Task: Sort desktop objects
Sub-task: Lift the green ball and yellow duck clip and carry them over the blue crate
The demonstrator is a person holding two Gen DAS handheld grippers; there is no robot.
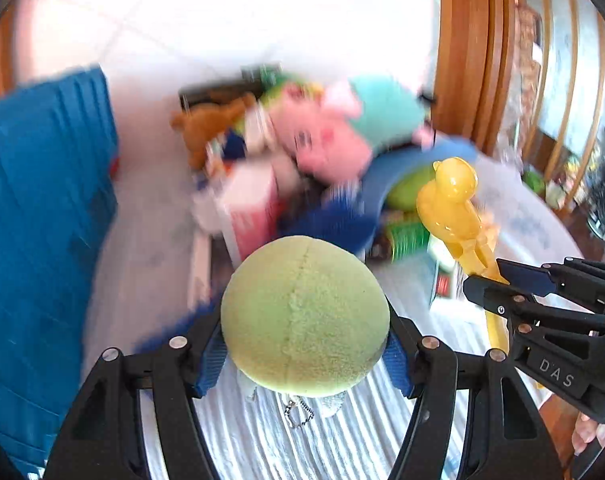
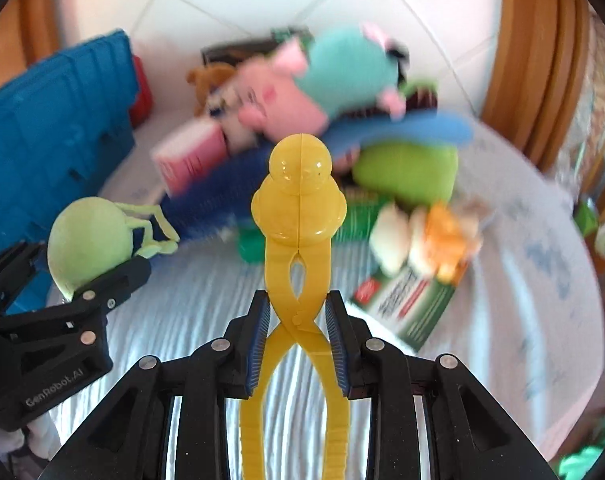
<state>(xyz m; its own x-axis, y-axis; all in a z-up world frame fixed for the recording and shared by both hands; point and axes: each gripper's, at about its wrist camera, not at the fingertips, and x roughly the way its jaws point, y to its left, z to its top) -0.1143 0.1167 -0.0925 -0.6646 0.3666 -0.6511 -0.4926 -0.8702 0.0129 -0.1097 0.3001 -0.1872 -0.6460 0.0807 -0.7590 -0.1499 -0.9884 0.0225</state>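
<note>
1. Left gripper (image 1: 305, 344), at the bottom centre of the left wrist view, is clamped on a green plush ball (image 1: 304, 316); both blue pads press its sides and a small bead chain (image 1: 298, 412) dangles beneath it
2. Right gripper (image 2: 298, 316), at the bottom centre of the right wrist view, is narrowed on a yellow duck-shaped clamp toy (image 2: 298, 200), its pads squeezing the crossed handles just above the pivot while the duck head stands upright in mid-frame
3. Each tool shows in the other's view: the right gripper with the yellow toy at the right edge of the left wrist view, the left gripper with the ball at the left edge of the right wrist view
4. Blurred pile of toys fills the upper middle: a pink and teal plush (image 2: 302, 88), a brown plush (image 1: 210, 128), a blue brush (image 2: 210, 196), a pink box (image 2: 190, 156)
5. Blue crate (image 1: 42, 208) stands at the left, on the striped white cloth (image 2: 522, 280) covering the table
</note>
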